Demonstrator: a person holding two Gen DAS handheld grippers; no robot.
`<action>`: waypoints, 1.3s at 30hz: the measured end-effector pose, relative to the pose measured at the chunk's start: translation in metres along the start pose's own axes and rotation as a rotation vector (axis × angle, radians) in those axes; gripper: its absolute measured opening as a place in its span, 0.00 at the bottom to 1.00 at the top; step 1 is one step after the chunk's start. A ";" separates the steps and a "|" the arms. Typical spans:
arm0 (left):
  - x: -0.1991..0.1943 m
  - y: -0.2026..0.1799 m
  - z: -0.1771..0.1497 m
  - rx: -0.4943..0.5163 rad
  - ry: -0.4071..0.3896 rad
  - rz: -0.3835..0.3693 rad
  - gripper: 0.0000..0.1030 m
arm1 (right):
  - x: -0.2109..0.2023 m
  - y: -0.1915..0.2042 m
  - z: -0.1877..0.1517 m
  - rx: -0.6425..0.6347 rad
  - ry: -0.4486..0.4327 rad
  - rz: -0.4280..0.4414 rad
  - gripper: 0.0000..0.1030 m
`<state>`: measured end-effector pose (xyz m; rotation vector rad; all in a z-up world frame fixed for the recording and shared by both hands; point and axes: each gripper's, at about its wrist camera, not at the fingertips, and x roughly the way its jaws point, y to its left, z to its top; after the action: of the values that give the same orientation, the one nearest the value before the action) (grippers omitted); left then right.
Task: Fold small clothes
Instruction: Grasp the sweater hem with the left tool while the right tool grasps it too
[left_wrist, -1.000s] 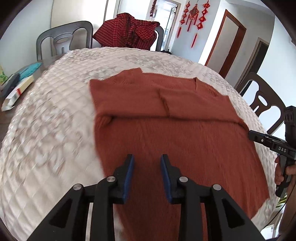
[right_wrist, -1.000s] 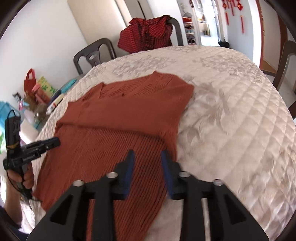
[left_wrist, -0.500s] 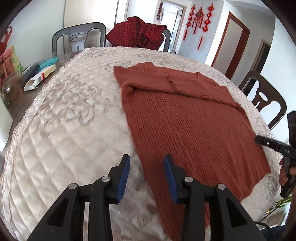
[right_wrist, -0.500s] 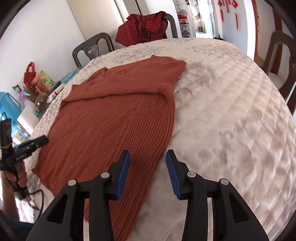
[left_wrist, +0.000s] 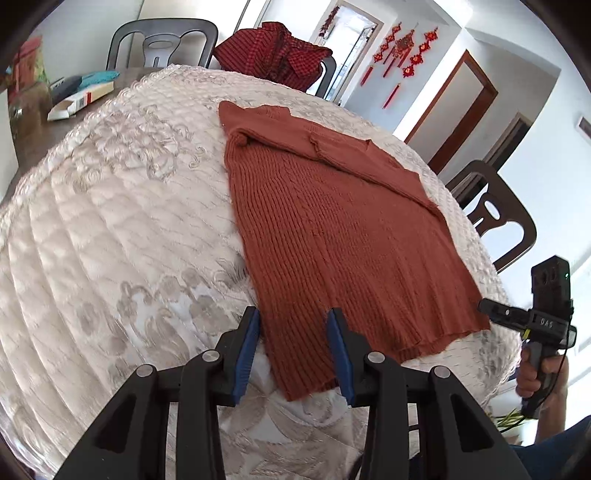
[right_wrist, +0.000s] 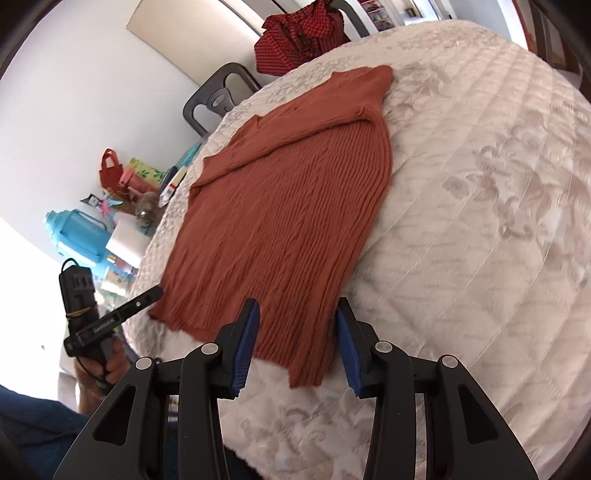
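Observation:
A rust-red ribbed sweater (left_wrist: 332, 229) lies flat on the quilted cream tablecloth (left_wrist: 129, 221), its sleeves folded across the chest at the far end. My left gripper (left_wrist: 293, 314) is open above the hem's near left corner, and the cloth shows between its blue pads untouched. My right gripper (right_wrist: 297, 305) is open above the hem's near right corner of the sweater (right_wrist: 288, 206). Each gripper also shows in the other's view: the right gripper (left_wrist: 485, 306) beside the hem's right end, the left gripper (right_wrist: 157, 292) beside its left end, each held in a hand.
A red checked garment (left_wrist: 273, 51) hangs over a chair at the table's far side. Dark chairs (left_wrist: 495, 221) stand around the table. A white box (left_wrist: 79, 101), bags and a blue flask (right_wrist: 77, 236) crowd the left side. Bare cloth spreads left and right of the sweater.
Both grippers have drawn back from over the sweater's body to its near hem and moved apart, left one leftward, right one rightward. Their jaws stand a little wider.

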<state>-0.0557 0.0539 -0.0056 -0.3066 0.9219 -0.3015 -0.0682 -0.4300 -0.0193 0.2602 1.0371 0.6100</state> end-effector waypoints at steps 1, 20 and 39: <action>0.001 -0.001 0.000 -0.008 0.000 -0.006 0.39 | 0.001 0.000 0.000 0.004 0.006 0.008 0.41; 0.005 0.017 -0.002 -0.146 -0.003 -0.152 0.11 | 0.006 -0.009 0.000 0.047 -0.010 0.035 0.08; 0.006 0.021 -0.005 -0.150 -0.012 -0.168 0.09 | 0.003 -0.013 -0.002 0.054 -0.012 0.035 0.08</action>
<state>-0.0541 0.0704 -0.0211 -0.5252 0.9103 -0.3856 -0.0644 -0.4393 -0.0284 0.3300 1.0405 0.6120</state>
